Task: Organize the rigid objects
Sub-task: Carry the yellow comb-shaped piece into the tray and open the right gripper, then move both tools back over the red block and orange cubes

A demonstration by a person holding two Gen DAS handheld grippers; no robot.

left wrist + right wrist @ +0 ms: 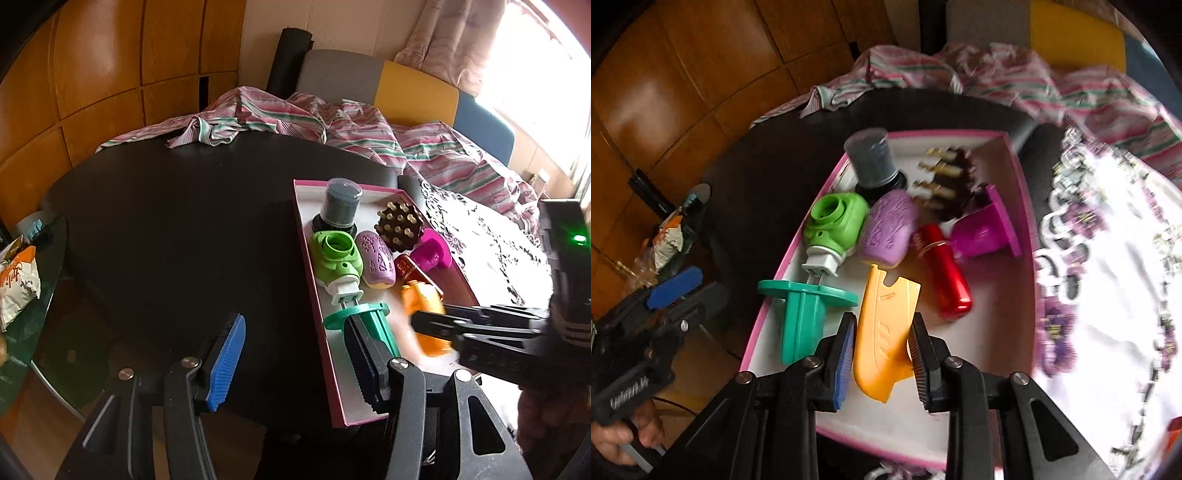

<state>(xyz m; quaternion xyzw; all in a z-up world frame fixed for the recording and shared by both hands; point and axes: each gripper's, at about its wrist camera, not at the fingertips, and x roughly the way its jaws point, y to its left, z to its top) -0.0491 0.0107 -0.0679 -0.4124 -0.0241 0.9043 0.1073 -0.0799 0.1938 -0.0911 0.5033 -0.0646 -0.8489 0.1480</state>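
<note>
A dark round desk fills the middle of the scene, with a crumpled striped cloth heaped along its far edge and a white cloth with purple flowers spread to the right. On the right part of the desk lies a shallow pink-rimmed box with a white floor, and the rigid objects are gathered inside it.

At the box's far end stands a dark grey cup, tipped over a black base. Right of it sits a brown block studded with gold pegs, and further right a magenta flanged piece. In the middle row a lime-green plug-in device with a white plug lies at the left wall, a lilac patterned case touches its right side, and a red metallic cylinder lies to the right of that. Nearer, a teal flanged spool lies against the left wall, just beyond the green device's prongs.

The right tongs are clamped on an orange plastic piece, which hangs over the near part of the box between the spool and the red cylinder; it appears blurred in the left wrist view. The left tongs stand apart with nothing between them, their blue pads straddling the box's left wall near the spool.
</note>
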